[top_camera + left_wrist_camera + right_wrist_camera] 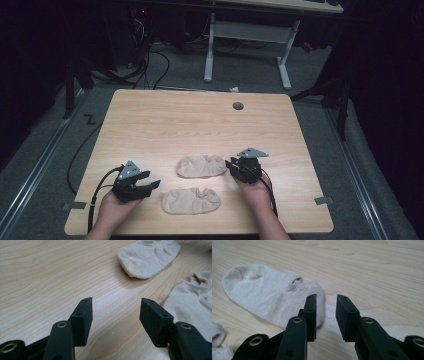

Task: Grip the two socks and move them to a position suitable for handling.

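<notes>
Two beige ankle socks lie flat on the wooden table (165, 120). In the high view the farther sock (201, 165) lies just left of my right gripper (231, 165), and the nearer sock (191, 200) lies right of my left gripper (152, 185). In the right gripper view, my right gripper (326, 300) stands open over bare wood, its left jaw at the edge of the farther sock (269, 295). My left gripper (116, 302) stands wide open with bare wood between its jaws. The nearer sock (192, 302) lies to its right, and the farther sock (148, 257) is beyond.
A grey round grommet (238, 106) sits near the table's far edge. Grey tape tabs (324, 200) mark the front corners. Beyond the table are a white desk frame (250, 35) and floor cables (150, 65). A bit of the nearer sock (217, 340) shows at lower left in the right gripper view.
</notes>
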`<state>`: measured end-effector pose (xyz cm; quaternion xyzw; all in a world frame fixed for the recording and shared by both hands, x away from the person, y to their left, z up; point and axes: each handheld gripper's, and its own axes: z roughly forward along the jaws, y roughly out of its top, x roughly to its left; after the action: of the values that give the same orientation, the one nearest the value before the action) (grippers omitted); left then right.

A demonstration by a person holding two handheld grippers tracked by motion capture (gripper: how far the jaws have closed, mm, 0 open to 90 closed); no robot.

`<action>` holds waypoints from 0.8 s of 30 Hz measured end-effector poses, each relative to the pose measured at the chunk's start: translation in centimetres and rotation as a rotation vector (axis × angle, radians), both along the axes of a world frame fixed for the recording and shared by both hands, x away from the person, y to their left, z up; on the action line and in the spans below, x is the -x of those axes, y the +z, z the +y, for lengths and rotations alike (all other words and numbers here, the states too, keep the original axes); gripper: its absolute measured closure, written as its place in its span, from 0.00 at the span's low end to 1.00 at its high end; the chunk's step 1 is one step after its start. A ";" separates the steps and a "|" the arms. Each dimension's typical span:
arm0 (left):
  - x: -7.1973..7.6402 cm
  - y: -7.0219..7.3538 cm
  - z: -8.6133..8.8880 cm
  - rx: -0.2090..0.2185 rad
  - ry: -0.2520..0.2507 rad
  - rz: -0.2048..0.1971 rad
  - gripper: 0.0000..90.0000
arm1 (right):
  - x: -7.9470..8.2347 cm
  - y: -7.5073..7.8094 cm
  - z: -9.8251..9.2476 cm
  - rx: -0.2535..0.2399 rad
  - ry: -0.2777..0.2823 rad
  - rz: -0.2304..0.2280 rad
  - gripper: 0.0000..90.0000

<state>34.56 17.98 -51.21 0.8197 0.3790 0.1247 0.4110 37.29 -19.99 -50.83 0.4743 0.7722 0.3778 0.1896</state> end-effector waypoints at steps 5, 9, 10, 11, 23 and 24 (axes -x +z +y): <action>-0.7 0.3 -1.3 0.004 -0.001 0.003 0.50 | -0.1 -0.3 0.2 0.018 0.026 0.001 0.72; -2.0 0.7 -2.8 0.006 -0.003 -0.009 0.50 | -0.2 -0.3 0.2 -0.002 0.025 0.006 0.71; -2.4 0.6 -3.3 0.005 -0.004 -0.006 0.50 | -0.3 -0.3 0.3 -0.008 0.027 0.010 0.72; -3.1 0.3 -4.3 0.005 -0.009 0.003 0.51 | -0.3 -0.3 0.3 -0.011 0.028 0.011 0.72; -5.5 -1.5 -6.4 0.057 0.028 0.064 0.71 | -1.5 -1.2 1.4 0.004 0.049 0.070 0.76; -5.6 -1.6 -6.5 0.048 0.033 0.064 0.74 | -1.5 -1.3 1.6 0.018 0.051 0.067 0.76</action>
<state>40.13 11.52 -52.82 0.8066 0.4086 0.0960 0.4162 38.77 -18.43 -52.14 0.4652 0.7934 0.3592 0.1582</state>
